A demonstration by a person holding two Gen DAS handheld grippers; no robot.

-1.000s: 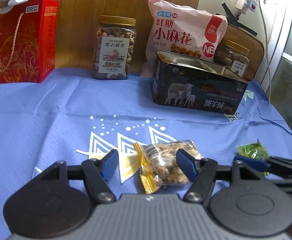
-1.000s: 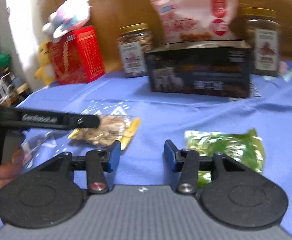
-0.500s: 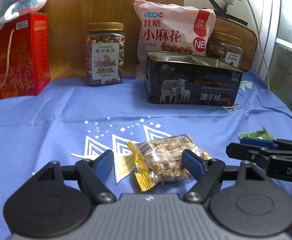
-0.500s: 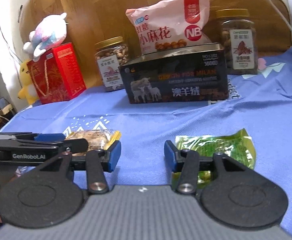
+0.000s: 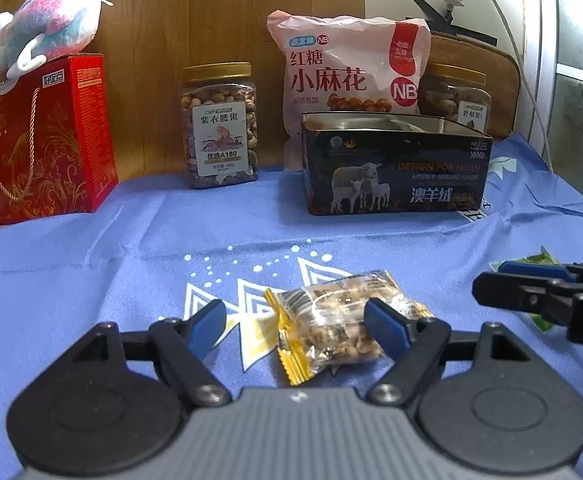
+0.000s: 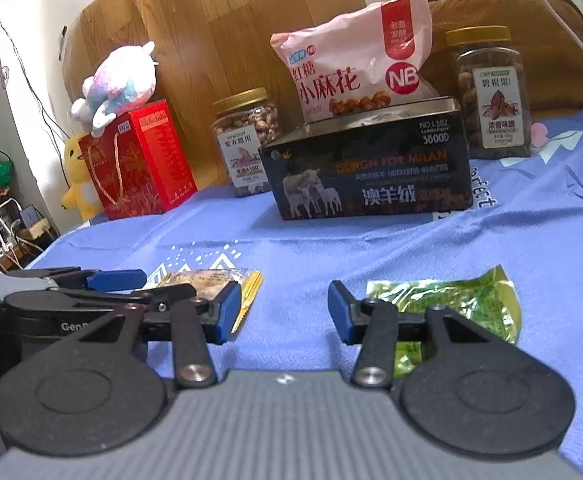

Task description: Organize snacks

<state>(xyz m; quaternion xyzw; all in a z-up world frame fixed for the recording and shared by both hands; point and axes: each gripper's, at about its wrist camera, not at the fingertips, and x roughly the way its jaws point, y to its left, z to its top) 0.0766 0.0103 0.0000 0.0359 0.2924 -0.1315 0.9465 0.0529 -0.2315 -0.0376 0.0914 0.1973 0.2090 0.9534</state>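
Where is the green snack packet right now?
The green snack packet lies flat on the blue cloth, just beyond the right finger of the open right gripper in the right wrist view. The black tin stands farther back.

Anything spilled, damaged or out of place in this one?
Nothing spilled or damaged. Two small packets lie loose on the blue cloth, outside the open tin: a nut packet between the left gripper's open fingers, and a green packet by the open right gripper. The jars and big bag stand upright.
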